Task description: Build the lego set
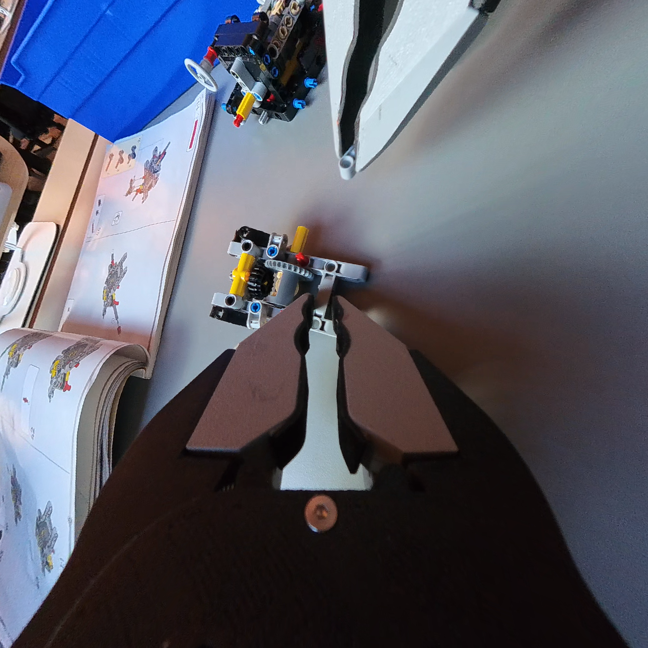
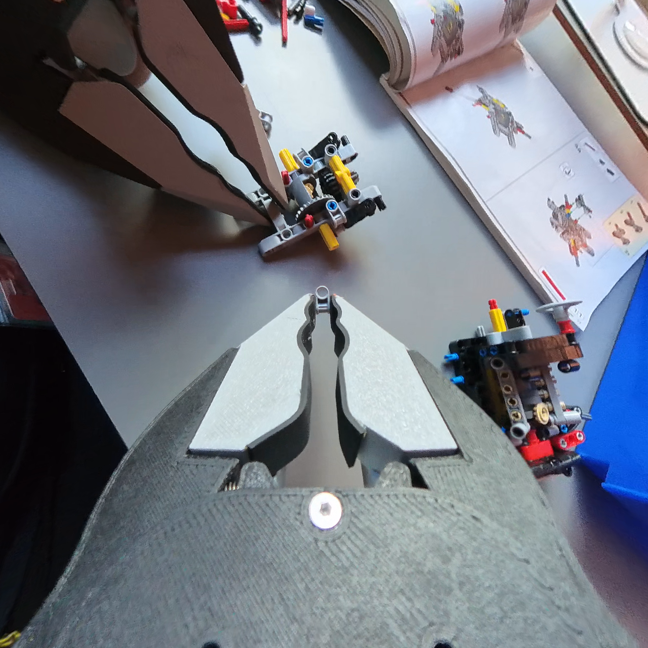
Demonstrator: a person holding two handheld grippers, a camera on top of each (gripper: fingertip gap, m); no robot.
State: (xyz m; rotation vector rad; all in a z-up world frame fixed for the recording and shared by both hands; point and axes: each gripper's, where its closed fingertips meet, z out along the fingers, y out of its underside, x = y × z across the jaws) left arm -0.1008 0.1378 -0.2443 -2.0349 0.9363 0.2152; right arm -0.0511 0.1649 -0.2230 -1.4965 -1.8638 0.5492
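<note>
A small gear assembly with a light grey frame, yellow axles, a black gear and blue pins rests on the grey table. My left gripper, with brown fingers, is shut on the grey frame at the assembly's near end. The right wrist view shows the same grip on the assembly from the other side. My right gripper, with pale grey fingers, is shut on a small grey connector with a round hole, held above the table short of the assembly. The connector also shows at the right gripper's tips in the left wrist view.
A larger black assembly stands beside a blue bin; both also show in the left wrist view. An open instruction booklet lies along the table's side. Loose small parts lie at the far edge. One gripper's finger ends stand about 7 centimeters off the other's.
</note>
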